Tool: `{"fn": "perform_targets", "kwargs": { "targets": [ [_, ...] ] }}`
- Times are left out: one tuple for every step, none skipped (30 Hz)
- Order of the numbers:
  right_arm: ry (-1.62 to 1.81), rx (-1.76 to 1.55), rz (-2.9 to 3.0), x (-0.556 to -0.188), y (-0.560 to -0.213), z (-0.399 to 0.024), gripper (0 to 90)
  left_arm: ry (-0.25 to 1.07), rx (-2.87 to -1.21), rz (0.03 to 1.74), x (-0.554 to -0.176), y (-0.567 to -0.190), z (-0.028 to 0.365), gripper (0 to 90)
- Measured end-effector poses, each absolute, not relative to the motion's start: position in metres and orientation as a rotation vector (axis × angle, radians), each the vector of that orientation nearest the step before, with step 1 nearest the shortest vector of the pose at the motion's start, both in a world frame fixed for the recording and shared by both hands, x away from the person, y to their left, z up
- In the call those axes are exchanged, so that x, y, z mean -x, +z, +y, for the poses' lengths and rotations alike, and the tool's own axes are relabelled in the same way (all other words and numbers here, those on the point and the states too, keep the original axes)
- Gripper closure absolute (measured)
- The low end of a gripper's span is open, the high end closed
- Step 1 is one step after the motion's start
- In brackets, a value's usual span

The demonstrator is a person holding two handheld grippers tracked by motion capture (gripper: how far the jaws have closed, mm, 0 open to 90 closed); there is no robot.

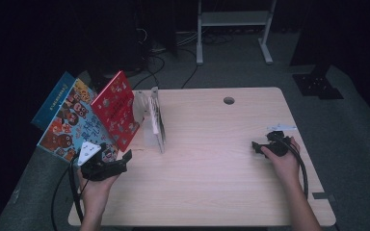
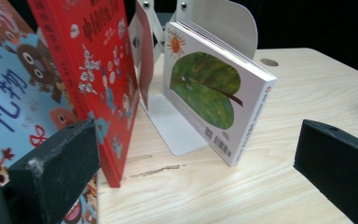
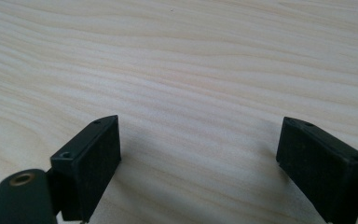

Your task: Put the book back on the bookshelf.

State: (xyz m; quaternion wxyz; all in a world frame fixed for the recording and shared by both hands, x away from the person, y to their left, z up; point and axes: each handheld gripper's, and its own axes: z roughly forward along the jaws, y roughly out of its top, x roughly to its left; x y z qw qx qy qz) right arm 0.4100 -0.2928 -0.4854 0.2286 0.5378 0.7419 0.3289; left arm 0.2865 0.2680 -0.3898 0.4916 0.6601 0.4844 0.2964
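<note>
My left tongs [image 2: 191, 172] stand wide open, gripping nothing, low over the bench [image 1: 212, 159] at its left front, just before the red book [image 2: 93, 79]. That book leans leftward against the blue picture book [image 2: 4, 93], its lower corner resting on the wood near my left jaw. Beyond it a white bookend [image 2: 177, 126] holds a leaf-covered book [image 2: 209, 93] tilted against its upright plate. My right tongs [image 3: 198, 158] rest open and empty over bare wood on the right side, well apart from the books.

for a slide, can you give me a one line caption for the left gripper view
Open left gripper faces a red hardcover book and a white leaf-cover book leaning on a white metal bookend.
</note>
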Motion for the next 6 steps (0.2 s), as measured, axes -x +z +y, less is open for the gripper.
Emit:
{"fn": "perform_targets", "kwargs": {
  "targets": [
    [0.905,-1.481,2.042,-0.4101,-0.4854,-0.2928,12.6,0.721,-1.601,1.178,-0.2863,-0.3896,0.2687,0.0],
    [0.905,-1.481,2.042,-0.4101,-0.4854,-0.2928,12.6,0.726,-1.601,1.176,-0.2855,-0.3894,0.2695,0.0],
    [0.905,-1.480,2.042,-0.4101,-0.4854,-0.2928,12.6,0.728,-1.600,1.175,-0.2842,-0.3895,0.2695,0.0],
    [0.905,-1.481,2.043,-0.4100,-0.4854,-0.2928,12.5,0.732,-1.605,1.173,-0.2835,-0.3899,0.2692,0.0],
    [0.905,-1.481,2.042,-0.4100,-0.4855,-0.2928,12.6,0.733,-1.610,1.169,-0.2818,-0.3910,0.2683,0.0],
    [0.905,-1.481,2.043,-0.4101,-0.4854,-0.2928,12.6,0.733,-1.617,1.168,-0.2802,-0.3921,0.2675,0.0]
  ]
}}
